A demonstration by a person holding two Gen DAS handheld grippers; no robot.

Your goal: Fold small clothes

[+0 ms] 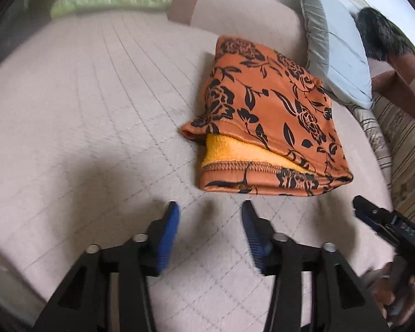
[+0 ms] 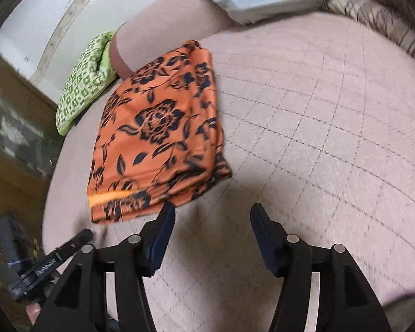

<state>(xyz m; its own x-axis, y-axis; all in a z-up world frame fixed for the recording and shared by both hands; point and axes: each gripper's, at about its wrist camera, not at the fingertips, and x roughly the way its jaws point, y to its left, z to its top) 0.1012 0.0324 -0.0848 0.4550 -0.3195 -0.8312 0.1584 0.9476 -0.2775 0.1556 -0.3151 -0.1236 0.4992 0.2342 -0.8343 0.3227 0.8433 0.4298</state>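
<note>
An orange garment with a black flower print [image 1: 265,116] lies folded into a thick packet on the pale quilted bed cover [image 1: 91,116], its yellow fleecy lining showing at the near edge. In the left wrist view my left gripper [image 1: 210,210] stands open just short of that edge, nothing between its blue pads. The right wrist view shows the same folded garment [image 2: 157,132] ahead and to the left. My right gripper [image 2: 213,211] is open beside its near corner, holding nothing. The other gripper's tip shows at each view's side.
A grey-blue pillow [image 1: 337,55] lies behind the garment, and a green patterned cushion [image 2: 85,83] sits at the bed's far edge. A striped fabric [image 1: 401,144] borders the right side. A person's hand [image 1: 393,298] grips the right tool. The quilted cover [image 2: 318,127] stretches to the right.
</note>
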